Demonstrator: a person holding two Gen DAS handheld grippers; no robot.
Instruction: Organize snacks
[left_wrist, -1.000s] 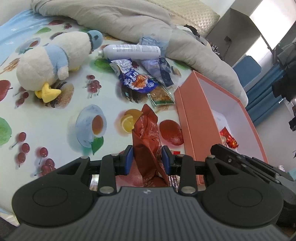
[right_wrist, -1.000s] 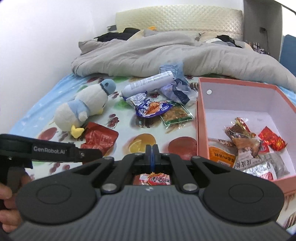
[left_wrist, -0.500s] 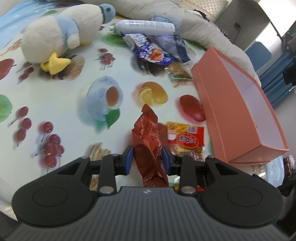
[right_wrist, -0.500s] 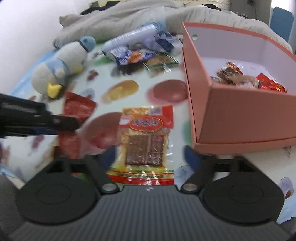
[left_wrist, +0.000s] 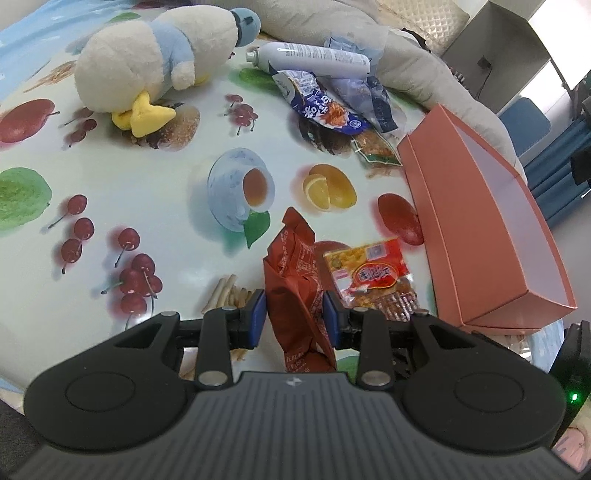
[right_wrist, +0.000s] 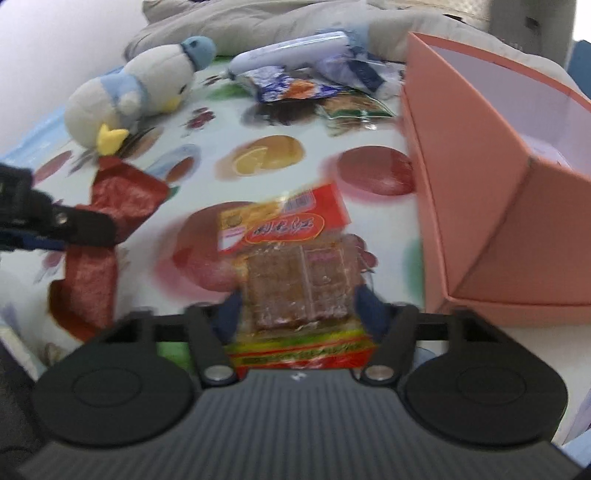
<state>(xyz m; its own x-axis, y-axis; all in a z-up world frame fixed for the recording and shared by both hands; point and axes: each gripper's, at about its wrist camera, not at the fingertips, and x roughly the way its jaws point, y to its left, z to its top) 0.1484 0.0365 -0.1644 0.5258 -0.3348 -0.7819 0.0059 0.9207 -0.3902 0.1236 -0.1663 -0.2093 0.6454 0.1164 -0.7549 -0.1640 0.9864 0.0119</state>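
- Snacks lie around on the fruit-print cloth (left_wrist: 155, 206) beside the big pink cardboard box (left_wrist: 476, 236).
- My left gripper (left_wrist: 294, 317) squeezes a crinkly dark red snack bag (left_wrist: 295, 273) and holds it up.
- My right gripper (right_wrist: 299, 308) has its fingers spread wide around a flat red and yellow snack pack (right_wrist: 291, 254), which lies on the cloth just beside the box.
- A white and blue stuffed penguin (left_wrist: 155, 66) lies farther back.

Left gripper (left_wrist: 294, 318) clamped on dark red snack packet (left_wrist: 297, 280), red-yellow snack packet (left_wrist: 369, 275) just beside, salmon box (left_wrist: 480, 236) right, plush penguin (left_wrist: 155, 66) far left.
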